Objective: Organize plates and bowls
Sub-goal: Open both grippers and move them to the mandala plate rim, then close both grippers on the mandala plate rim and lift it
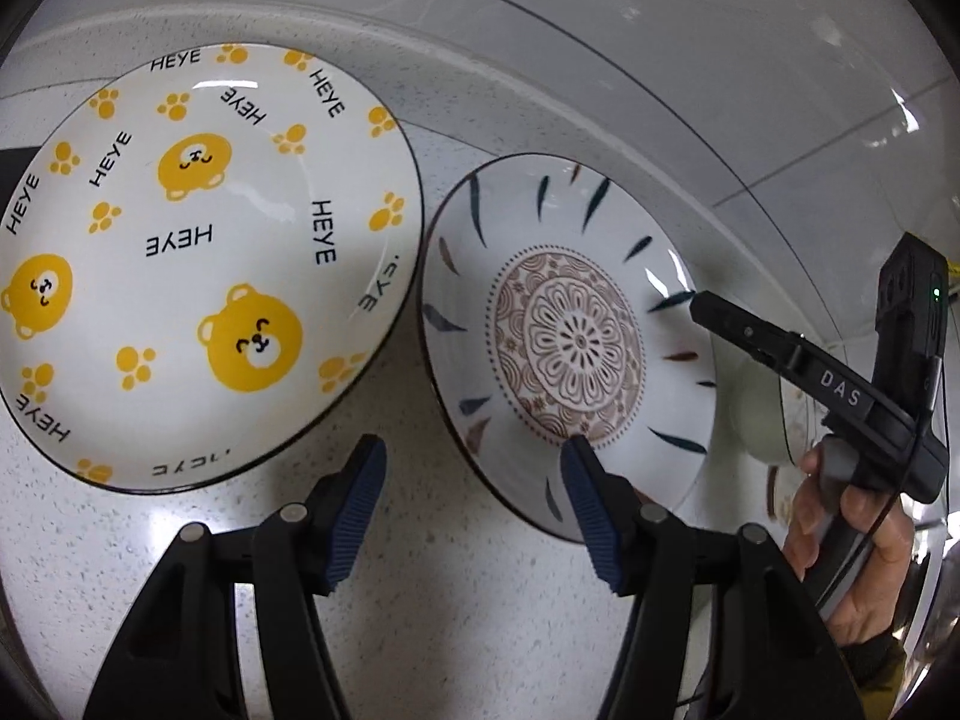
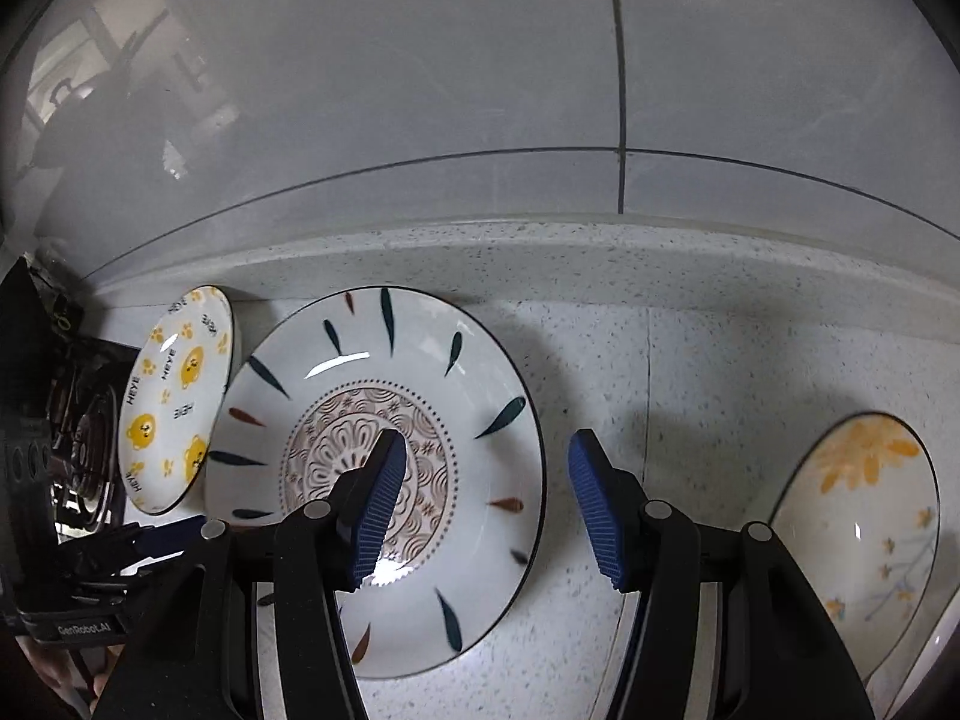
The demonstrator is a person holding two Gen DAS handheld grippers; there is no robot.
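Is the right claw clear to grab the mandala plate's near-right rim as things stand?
Probably yes. The right claw hangs open over the mandala plate, nothing between its fingers, and the floral bowl sits apart to the right.

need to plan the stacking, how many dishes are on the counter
3 in view: the bear plate at the left, the mandala plate in the middle beside it, and the yellow-flower dish at the right edge. Others may sit outside both views.
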